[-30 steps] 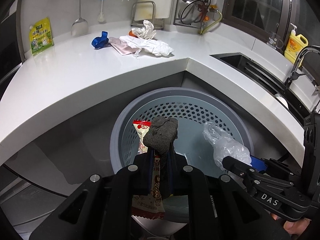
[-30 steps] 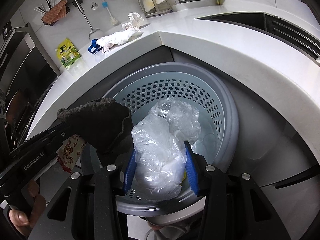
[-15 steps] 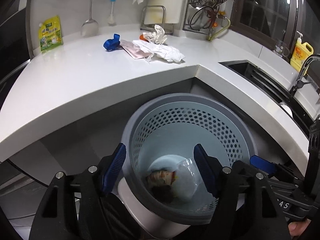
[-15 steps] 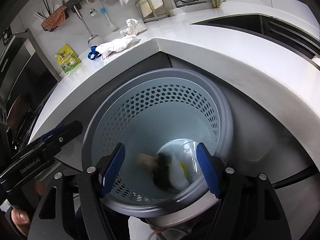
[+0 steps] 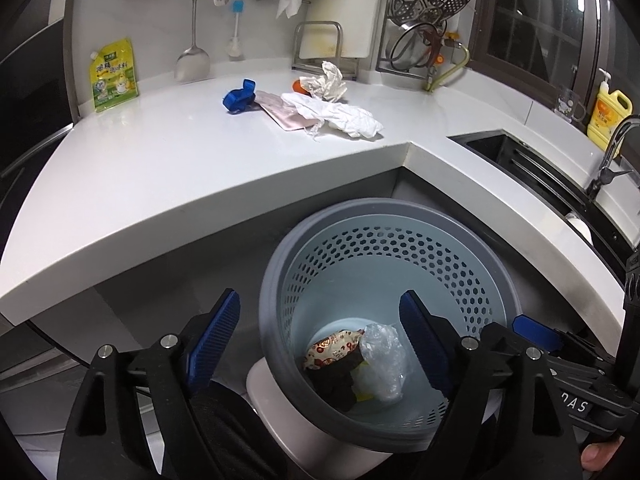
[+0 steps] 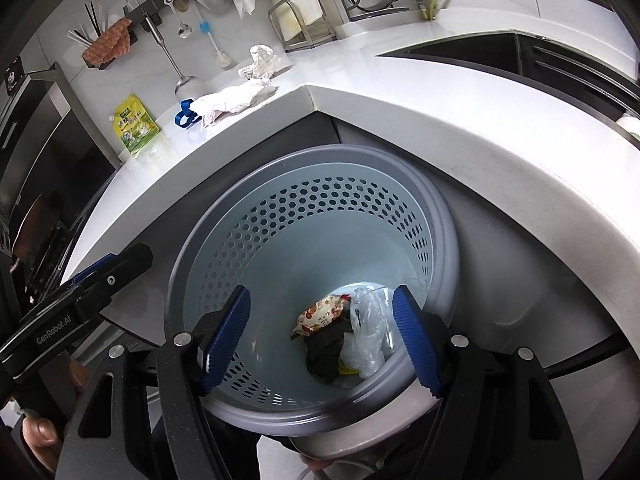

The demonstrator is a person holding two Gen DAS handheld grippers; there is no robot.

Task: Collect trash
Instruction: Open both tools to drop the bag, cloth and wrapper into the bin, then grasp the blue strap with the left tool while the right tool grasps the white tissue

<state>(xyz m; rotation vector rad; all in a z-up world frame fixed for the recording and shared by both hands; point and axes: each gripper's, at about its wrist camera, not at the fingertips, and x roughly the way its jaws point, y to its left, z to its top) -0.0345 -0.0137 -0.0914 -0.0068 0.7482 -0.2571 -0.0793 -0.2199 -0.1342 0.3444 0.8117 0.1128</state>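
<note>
A grey perforated bin (image 5: 384, 216) stands below the counter corner. At its bottom lie a printed snack wrapper (image 5: 334, 348), a dark cloth (image 5: 332, 384) and a clear plastic bag (image 5: 384, 360). My left gripper (image 5: 318, 304) hovers over the bin's near rim, its jaws opening with nothing between them. Over the same bin (image 6: 280, 168), my right gripper (image 6: 320, 294) is open and holds nothing, above the wrapper (image 6: 320, 314) and bag (image 6: 366, 336). On the counter remain crumpled white paper (image 5: 340, 118), a tissue wad (image 5: 326, 80), a pink packet (image 5: 284, 114) and a blue item (image 5: 239, 97).
The white counter (image 5: 160, 184) wraps around the bin on two sides. A yellow-green pouch (image 5: 113, 76) leans on the back wall. A sink (image 5: 520, 160) and a yellow detergent bottle (image 5: 608, 114) are at the right. Utensils hang on the wall.
Both grippers have gone from shut to open. The wrapper and dark cloth dropped from the left gripper and the plastic bag from the right; all now lie in the bin.
</note>
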